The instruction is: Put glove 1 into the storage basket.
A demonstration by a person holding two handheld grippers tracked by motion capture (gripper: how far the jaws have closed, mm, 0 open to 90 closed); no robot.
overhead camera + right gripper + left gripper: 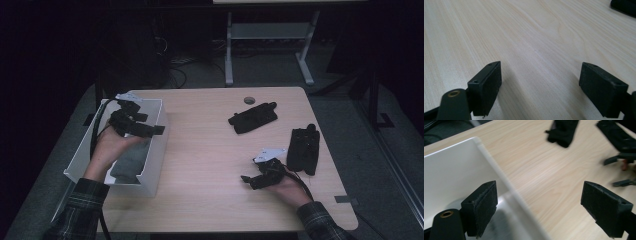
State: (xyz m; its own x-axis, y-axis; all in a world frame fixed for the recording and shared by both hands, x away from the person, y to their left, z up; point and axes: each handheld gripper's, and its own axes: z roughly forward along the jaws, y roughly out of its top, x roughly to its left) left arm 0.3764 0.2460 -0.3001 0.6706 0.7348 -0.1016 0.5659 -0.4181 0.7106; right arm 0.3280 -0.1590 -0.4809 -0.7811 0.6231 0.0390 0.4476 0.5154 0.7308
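The right gripper [248, 180] sat low over the wooden table [210, 165] near the person's edge, its jaws spread wide with only bare tabletop between them. In the right gripper view, a dark cloth item [624, 5] lay far beyond the right-hand jaw, at the upper corner.

The left gripper [156, 130] hung above the white box [150, 170] at the table's left side, jaws wide apart and holding nothing. In the left gripper view the box's rim [499, 177] ran between the two jaws, with the left-hand jaw over the box's inside and the right-hand jaw over the tabletop. A grey folded cloth [131, 161] lay on the box's floor, below and behind the jaws.

Farther off, ahead of the left gripper's jaws, lay a black glove [253, 117] near the table's middle and a second black glove [303, 148] beside the right hand [289, 190], both flat on the wood and apart from each other.
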